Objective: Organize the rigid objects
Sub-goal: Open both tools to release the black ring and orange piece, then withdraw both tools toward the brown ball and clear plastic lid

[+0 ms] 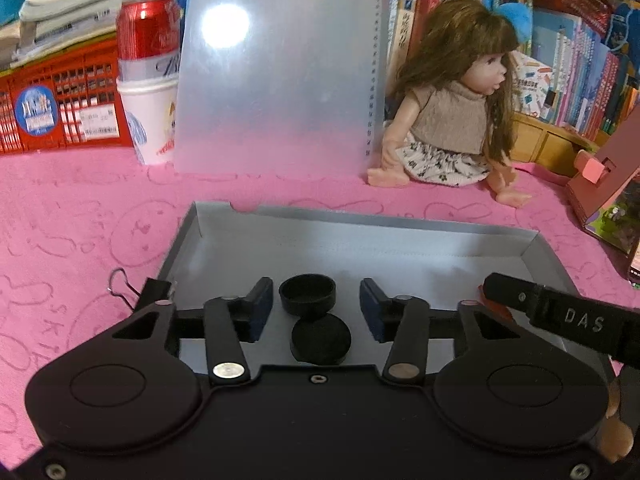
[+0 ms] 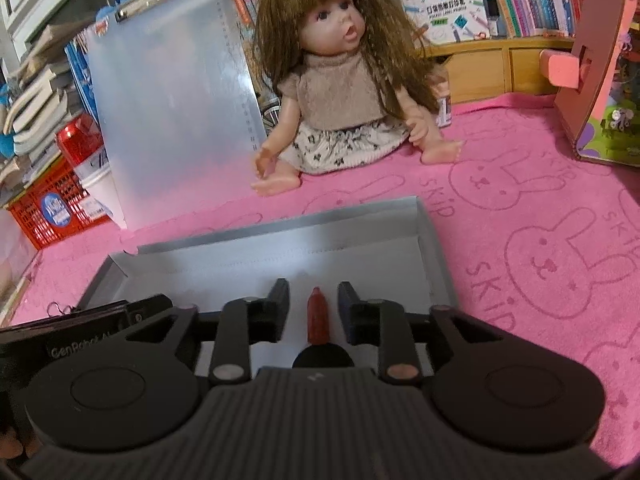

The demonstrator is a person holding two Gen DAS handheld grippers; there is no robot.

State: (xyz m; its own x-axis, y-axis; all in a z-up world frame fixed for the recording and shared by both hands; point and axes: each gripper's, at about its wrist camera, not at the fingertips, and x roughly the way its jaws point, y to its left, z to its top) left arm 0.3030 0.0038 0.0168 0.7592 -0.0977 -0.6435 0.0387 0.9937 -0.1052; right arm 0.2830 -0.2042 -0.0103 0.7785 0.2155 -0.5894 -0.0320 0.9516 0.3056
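Both grippers hang over the grey tray (image 1: pixel 400 228). The left gripper (image 1: pixel 316 304) gapes wide around a black cap (image 1: pixel 307 293), not touching it. The right gripper (image 2: pixel 313 302) stands open around a red crayon (image 2: pixel 318 316) lying in the tray.

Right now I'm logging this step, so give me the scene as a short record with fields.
surface: pink towel
tray: grey box, open
left gripper: open, over the box, around nothing
between left fingers: black cup and black disc, both in the box, neither gripped
right gripper: open
between right fingers: red crayon, lying in the box, not clamped
outside box: binder clip, doll
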